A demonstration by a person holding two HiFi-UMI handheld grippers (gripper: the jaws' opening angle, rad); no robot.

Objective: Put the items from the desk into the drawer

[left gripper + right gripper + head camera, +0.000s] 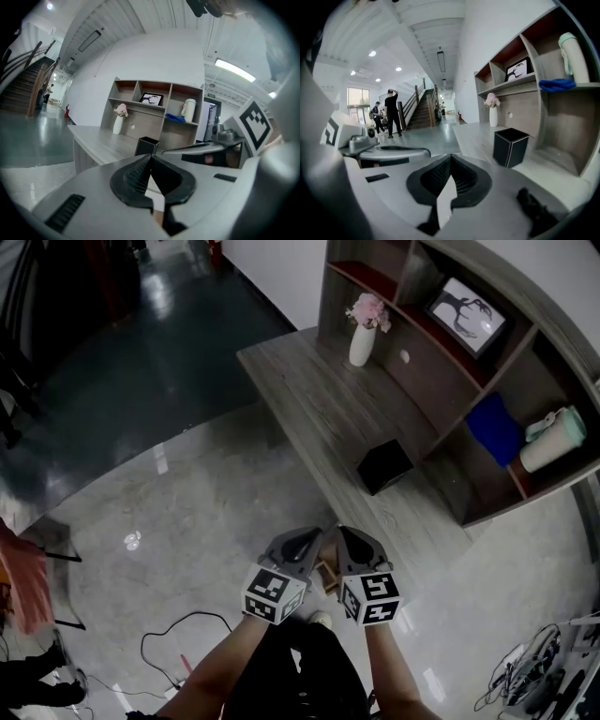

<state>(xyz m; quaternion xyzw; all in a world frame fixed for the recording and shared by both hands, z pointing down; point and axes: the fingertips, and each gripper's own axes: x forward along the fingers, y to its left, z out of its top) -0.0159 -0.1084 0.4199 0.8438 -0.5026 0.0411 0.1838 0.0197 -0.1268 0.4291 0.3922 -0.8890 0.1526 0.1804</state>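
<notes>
The left gripper [302, 545] and right gripper [354, 542] hang pinched together and empty before the grey wooden desk [314, 399]; the black square box [384, 466] stands farther along it; no drawer shows; seemingly the start, so next find and open the drawer.

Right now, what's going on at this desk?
A person holds the left gripper and right gripper side by side off the desk's near end, both shut and empty. A black box and a white vase with pink flowers stand on the desk, untouched. Nothing is in hand, so putting items away hasn't visibly started.
</notes>
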